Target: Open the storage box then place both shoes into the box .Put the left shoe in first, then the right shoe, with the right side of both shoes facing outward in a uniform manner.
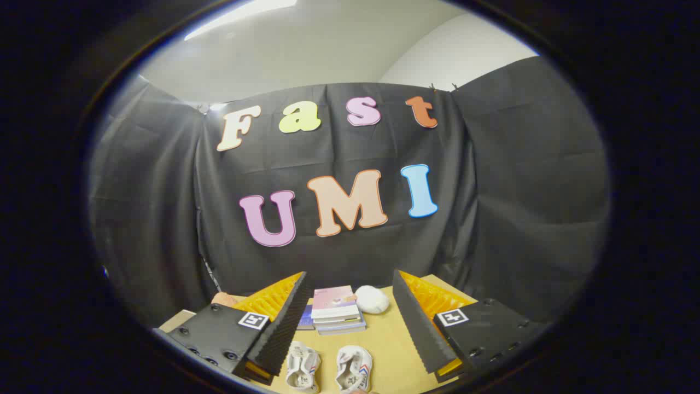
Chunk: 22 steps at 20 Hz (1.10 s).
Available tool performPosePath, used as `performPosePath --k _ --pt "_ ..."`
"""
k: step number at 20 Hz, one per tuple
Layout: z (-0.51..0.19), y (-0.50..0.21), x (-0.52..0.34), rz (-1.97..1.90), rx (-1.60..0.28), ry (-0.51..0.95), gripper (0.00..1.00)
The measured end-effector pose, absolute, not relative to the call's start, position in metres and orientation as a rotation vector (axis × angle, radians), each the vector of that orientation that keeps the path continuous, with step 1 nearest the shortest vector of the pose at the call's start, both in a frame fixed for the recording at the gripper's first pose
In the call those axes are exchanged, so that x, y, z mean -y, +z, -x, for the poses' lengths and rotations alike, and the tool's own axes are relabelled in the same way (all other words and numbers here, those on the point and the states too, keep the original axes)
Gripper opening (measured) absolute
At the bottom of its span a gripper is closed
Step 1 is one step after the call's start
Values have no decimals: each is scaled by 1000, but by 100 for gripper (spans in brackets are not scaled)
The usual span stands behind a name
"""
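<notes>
Shoes, left one (302, 368) and right one (353, 368), side by side on worktop (394, 350) between spread-apart tool (350, 328) fingers, book stack (336, 312) beyond.

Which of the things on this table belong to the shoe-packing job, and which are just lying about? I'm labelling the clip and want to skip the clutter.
For the job:
- pair of white shoes, side by side on the table, between the fingers
- open claw, touching nothing

Lying about:
- stack of books, beyond the shoes
- white soft round thing, beside the books
</notes>
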<state>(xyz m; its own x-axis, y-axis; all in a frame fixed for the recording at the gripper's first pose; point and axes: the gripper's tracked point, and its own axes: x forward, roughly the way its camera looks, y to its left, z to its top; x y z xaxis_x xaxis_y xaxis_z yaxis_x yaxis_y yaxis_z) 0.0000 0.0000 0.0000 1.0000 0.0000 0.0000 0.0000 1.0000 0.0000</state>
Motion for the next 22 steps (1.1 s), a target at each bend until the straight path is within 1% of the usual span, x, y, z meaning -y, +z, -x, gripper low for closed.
performPosePath --k 14,22 --pt "-18 5 0 -9 2 35 95" --pt "-17 -9 -13 -53 -33 67 95"
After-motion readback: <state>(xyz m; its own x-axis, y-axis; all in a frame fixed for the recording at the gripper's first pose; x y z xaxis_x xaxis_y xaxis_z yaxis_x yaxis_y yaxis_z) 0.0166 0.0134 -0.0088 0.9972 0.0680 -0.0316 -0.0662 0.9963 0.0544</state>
